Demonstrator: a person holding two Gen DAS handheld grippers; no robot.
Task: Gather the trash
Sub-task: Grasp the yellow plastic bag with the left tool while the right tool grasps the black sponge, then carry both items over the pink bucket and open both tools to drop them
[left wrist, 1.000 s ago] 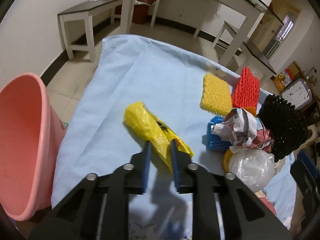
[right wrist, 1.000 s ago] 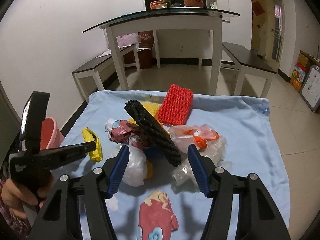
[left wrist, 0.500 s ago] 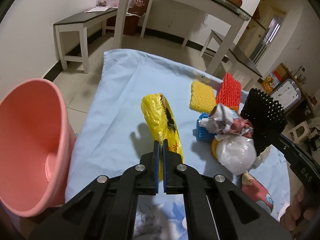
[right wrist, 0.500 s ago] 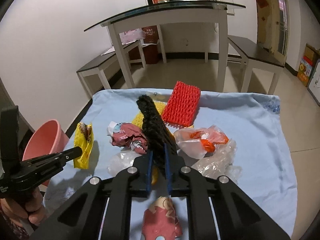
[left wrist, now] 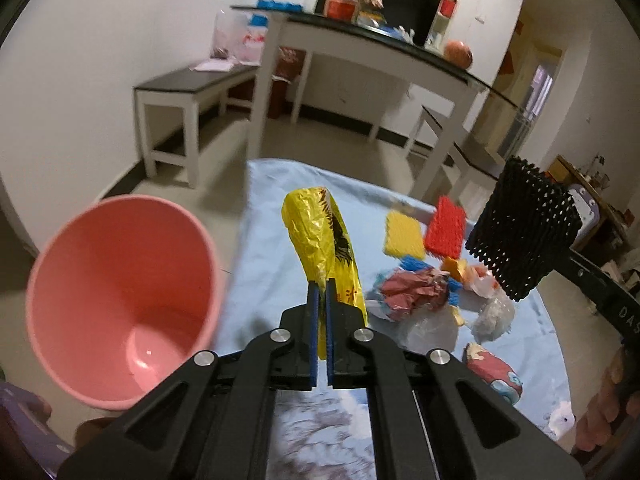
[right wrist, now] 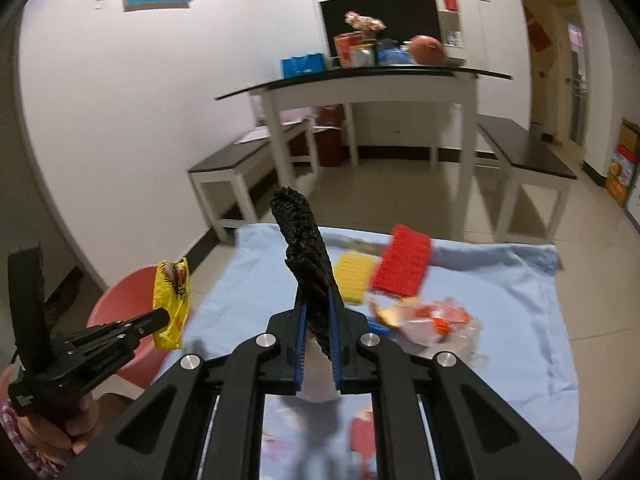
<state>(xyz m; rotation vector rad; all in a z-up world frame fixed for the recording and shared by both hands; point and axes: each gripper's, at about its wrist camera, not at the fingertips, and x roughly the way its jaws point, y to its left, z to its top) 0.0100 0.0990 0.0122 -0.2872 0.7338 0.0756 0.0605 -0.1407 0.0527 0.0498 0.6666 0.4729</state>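
left gripper [left wrist: 320, 292] clamps yellow wrapper [left wrist: 320, 240] upright; right gripper [right wrist: 317, 312] clamps black netting [right wrist: 304, 248] upright

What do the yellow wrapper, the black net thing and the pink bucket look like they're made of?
Yellow wrapper: thin glossy plastic film, judging by its sharp crinkles and sheen. Black net: probably soft matte foam mesh, open diamond holes, like fruit-packing sleeves. Pink bucket: smooth moulded plastic, with a soft highlight on its bottom.
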